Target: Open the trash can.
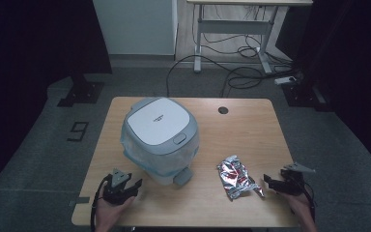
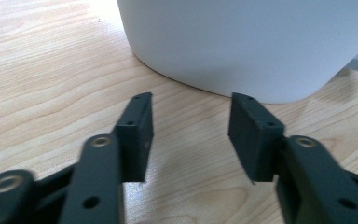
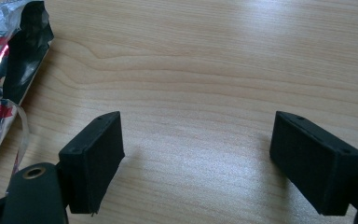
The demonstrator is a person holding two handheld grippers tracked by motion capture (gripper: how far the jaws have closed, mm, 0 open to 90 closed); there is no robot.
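presently: bin (image 1: 160, 140), white, lidded, bagged, mid-table left, likely light but bulky and smooth, best taken at its rim; foil wrapper (image 1: 236, 177) near right gripper (image 1: 276, 184); left gripper (image 1: 134, 188) parted, empty; right gripper wide apart, empty

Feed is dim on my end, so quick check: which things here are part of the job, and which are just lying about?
In the job:
- white bin with a bag liner, right ahead of the left tool
- crumpled foil wrapper, beside the right tool

Lying about:
- cables on the floor
- desk frame behind
- floor marker 9
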